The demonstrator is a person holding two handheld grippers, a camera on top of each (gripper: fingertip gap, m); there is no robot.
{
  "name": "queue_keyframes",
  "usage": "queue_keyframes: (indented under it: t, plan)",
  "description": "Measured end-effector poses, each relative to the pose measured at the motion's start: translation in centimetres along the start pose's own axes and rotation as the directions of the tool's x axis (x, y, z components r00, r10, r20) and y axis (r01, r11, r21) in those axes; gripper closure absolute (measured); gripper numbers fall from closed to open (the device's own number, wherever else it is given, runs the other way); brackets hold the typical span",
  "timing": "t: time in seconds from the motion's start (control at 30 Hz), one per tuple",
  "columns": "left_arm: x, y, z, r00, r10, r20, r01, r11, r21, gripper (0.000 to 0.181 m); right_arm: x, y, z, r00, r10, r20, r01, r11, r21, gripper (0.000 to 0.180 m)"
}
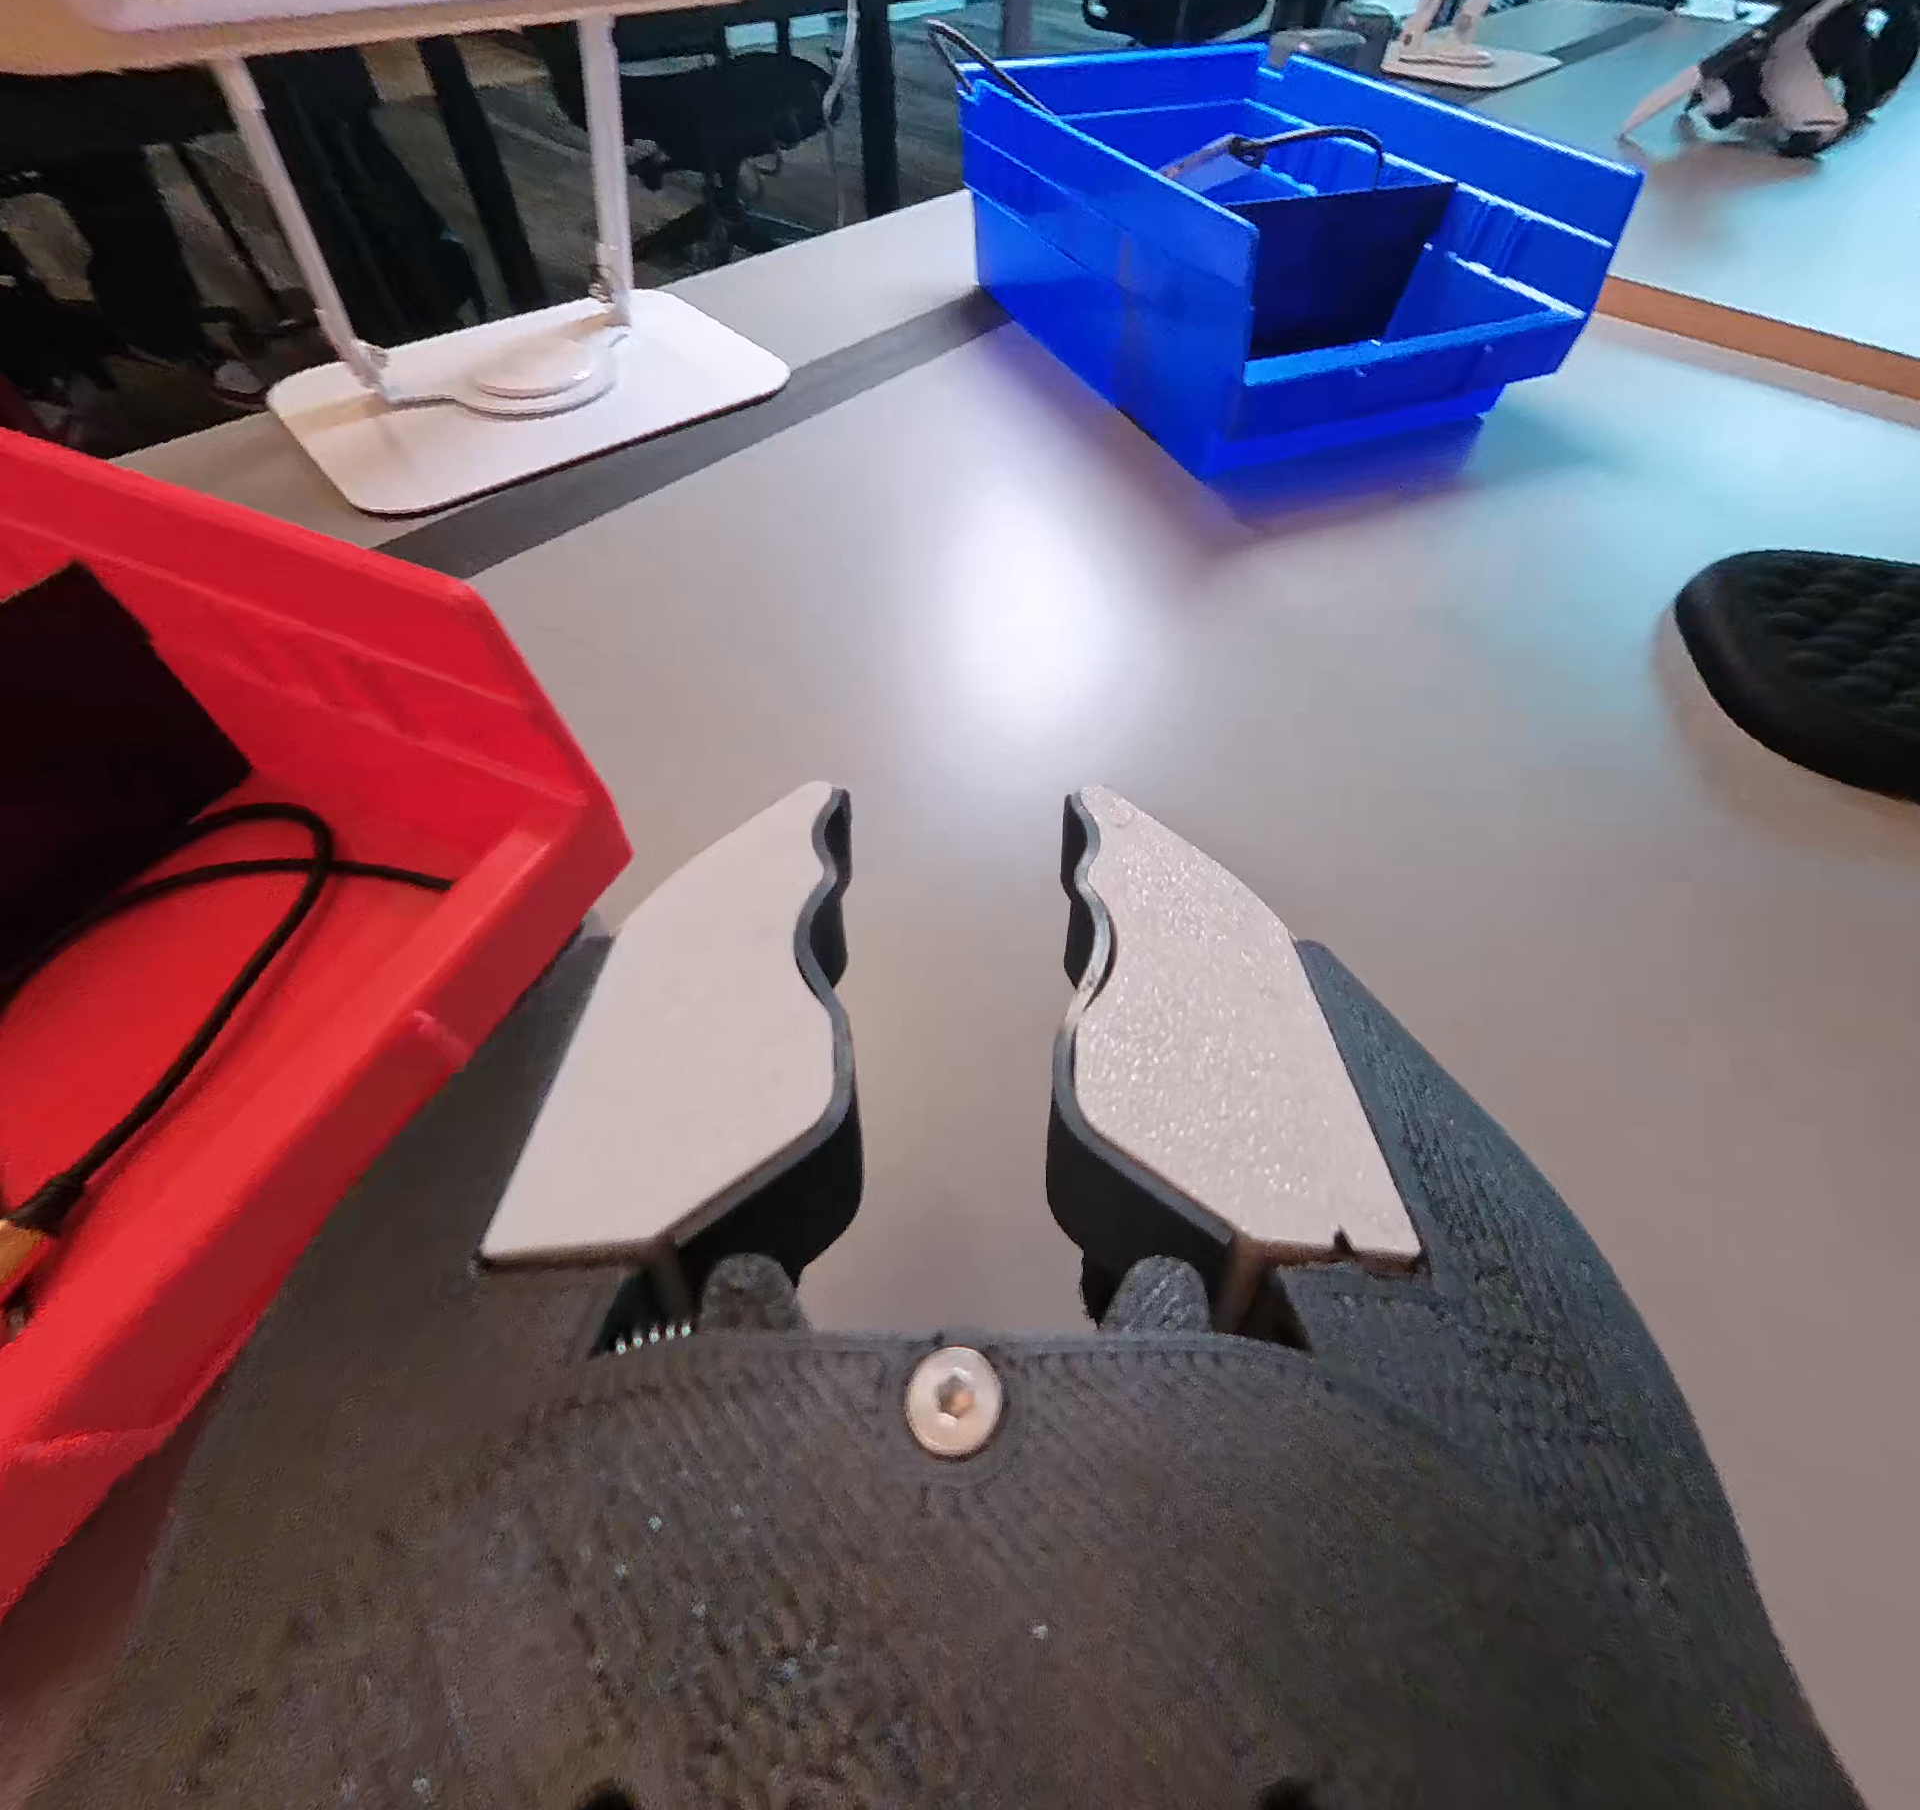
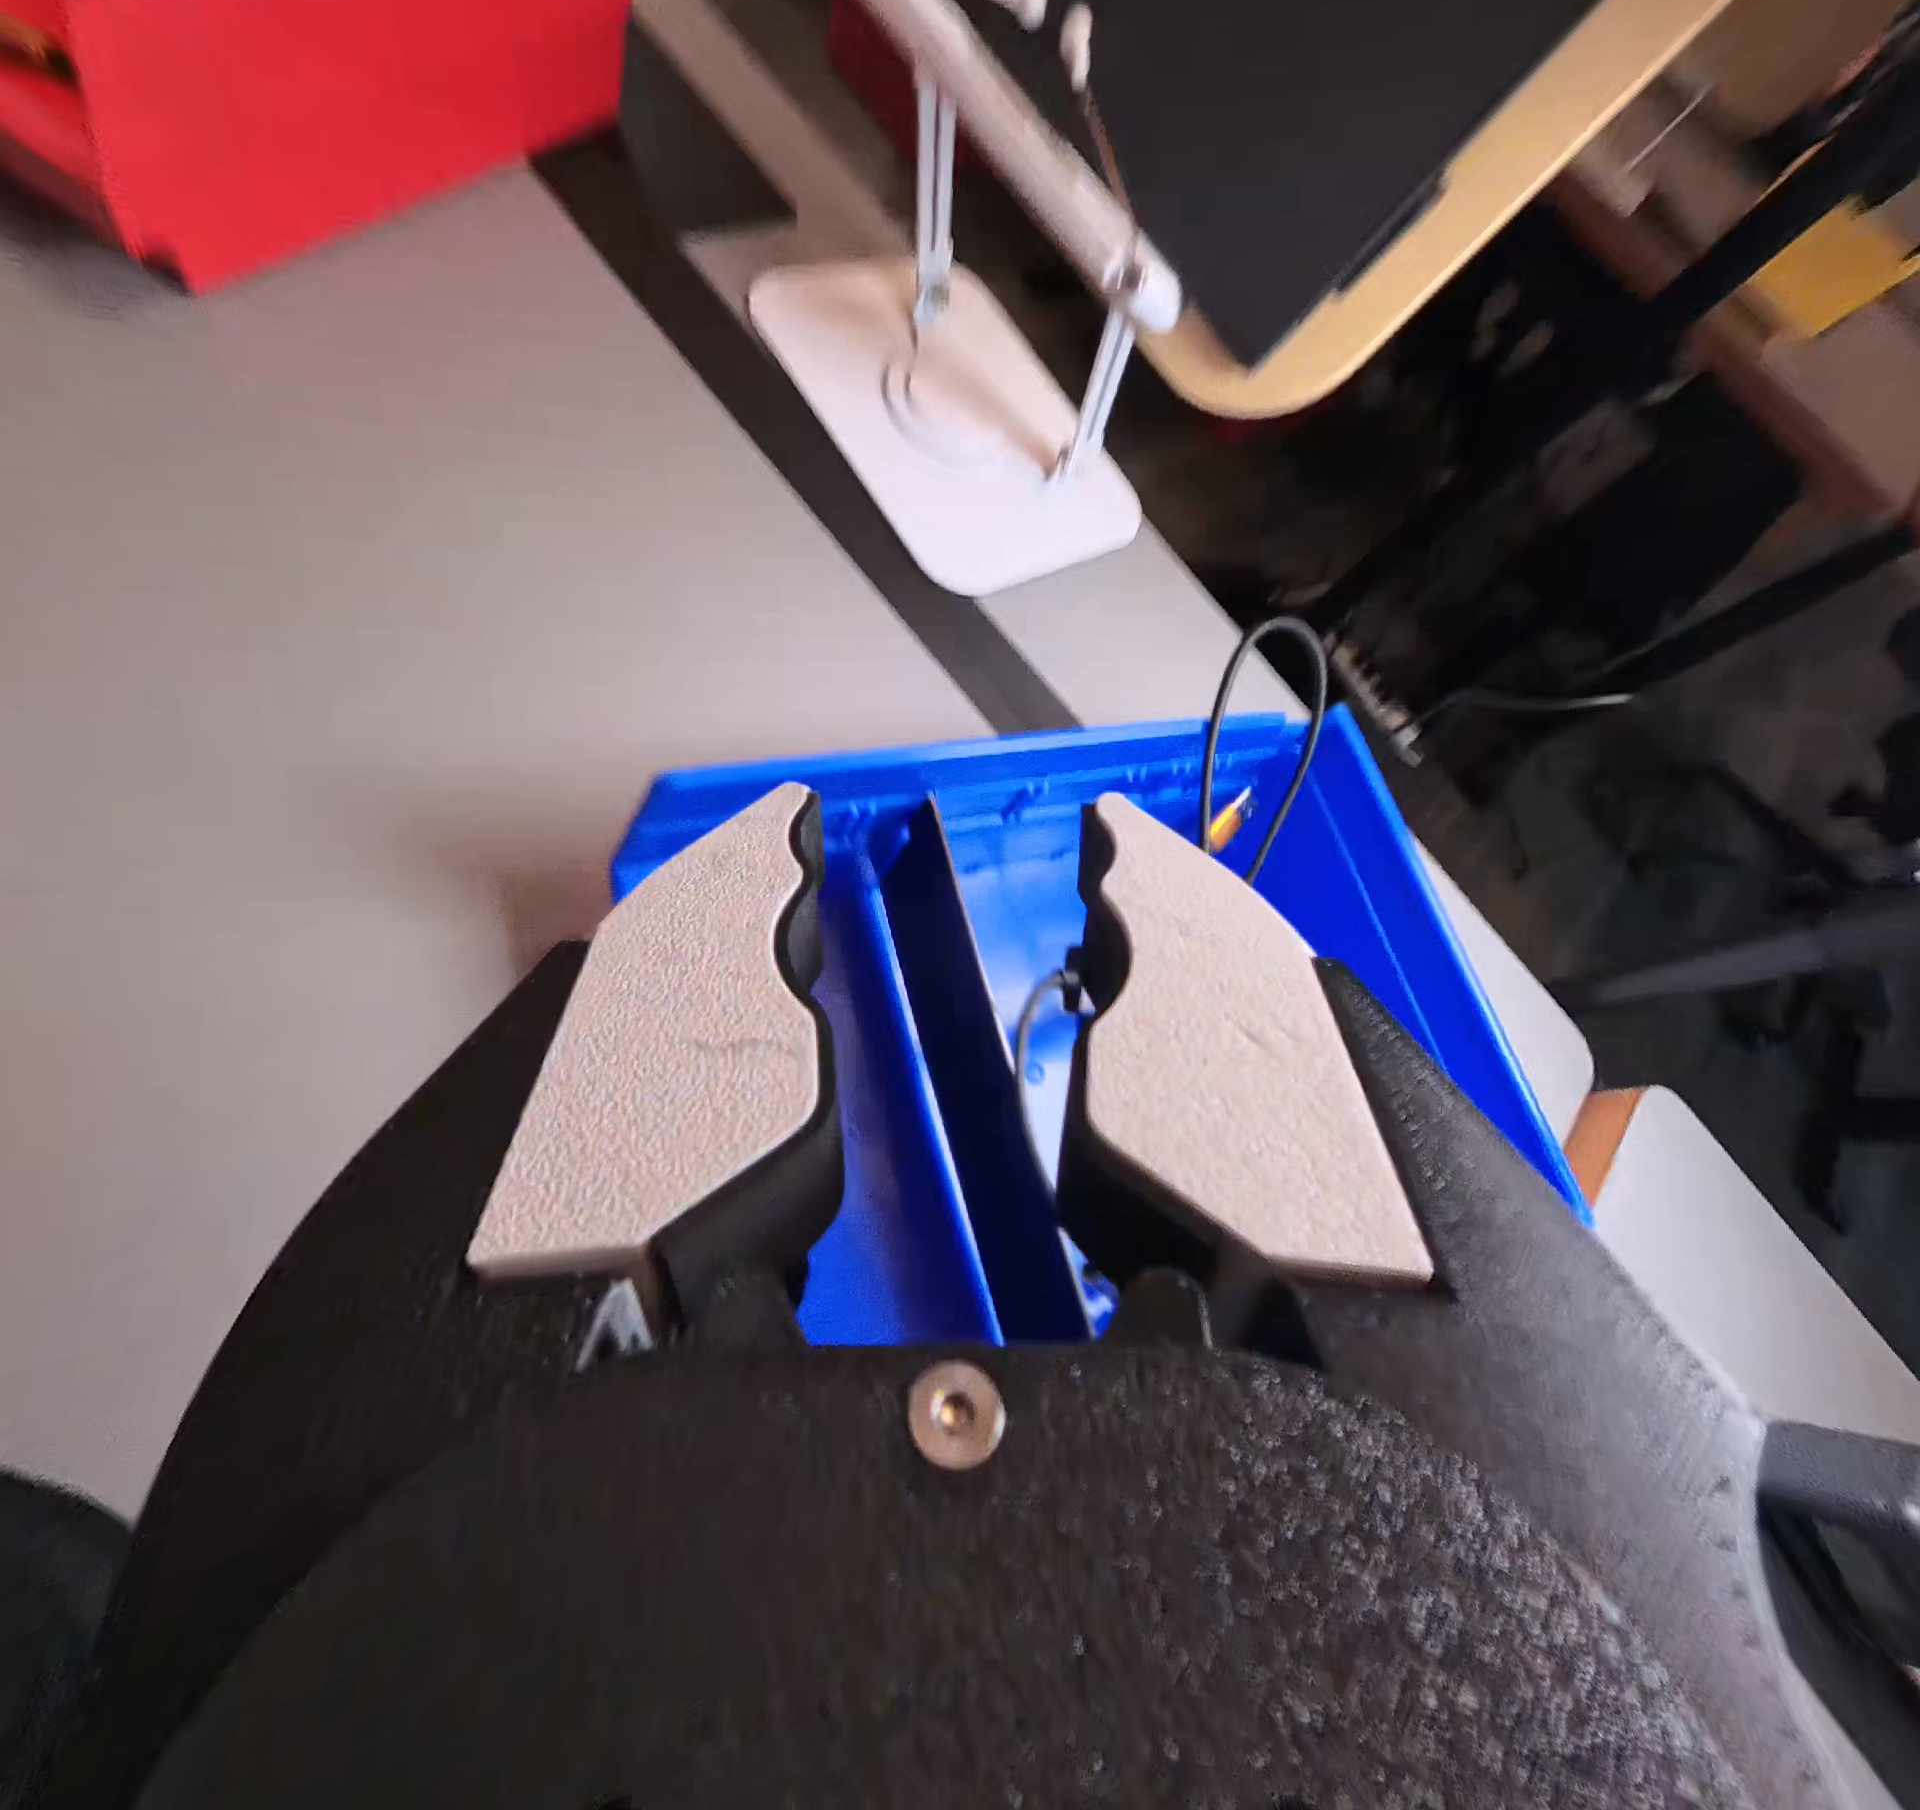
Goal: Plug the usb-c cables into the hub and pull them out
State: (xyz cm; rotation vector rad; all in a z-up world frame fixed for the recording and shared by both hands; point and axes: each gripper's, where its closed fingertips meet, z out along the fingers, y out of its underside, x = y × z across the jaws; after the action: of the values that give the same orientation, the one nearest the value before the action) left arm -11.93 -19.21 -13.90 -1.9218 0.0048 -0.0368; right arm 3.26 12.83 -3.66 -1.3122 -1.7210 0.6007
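Note:
My left gripper [image 1: 954, 825] is open and empty, low over the grey table, just right of a red bin [image 1: 343, 721]. A black cable [image 1: 208, 991] with a gold-coloured plug end lies in that bin beside a dark flat object [image 1: 94, 742]. My right gripper [image 2: 948, 830] is open and empty, held above a blue bin [image 2: 1382, 929]. In that bin a thin black cable [image 2: 1283, 721] loops over the far rim, and another bit of black cable [image 2: 1044, 1007] lies on the floor by my right finger. The blue bin also shows in the left wrist view [image 1: 1122, 306] with a cable [image 1: 1320, 137]. No hub is recognisable.
A white lamp base [image 1: 540, 389] stands at the table's far edge; it also shows in the right wrist view [image 2: 966, 451]. A black padded object [image 1: 1808, 669] lies at the right. The blue bin has a dark divider [image 2: 966, 1054]. The red bin shows far left [image 2: 312, 87]. There is about 35 cm between the tips of the two grippers. To reach the dark flat object [image 1: 94, 742] in a straight line is about 20 cm for my left fingers, about 50 cm for my right.

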Motion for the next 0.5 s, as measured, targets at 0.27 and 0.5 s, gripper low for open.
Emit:
queue_keyframes:
  t: [0.27, 0.5]
  plan:
    - [-6.3, -2.3, -3.8, 0.978, -0.062, 0.200, 0.051, 0.997, 0.058, 0.142, -10.7, -0.9, 0.0, 0.976, 0.216, -0.026, -0.193, 0.914, 0.356, 0.136]
    - [-16.8, -5.7, -6.2, 0.932, -0.005, 0.363, 0.061, 0.988, -0.143, 0.139, -15.9, 1.9, 3.6, 0.980, 0.196, 0.024, -0.192, 0.920, 0.341, 0.135]
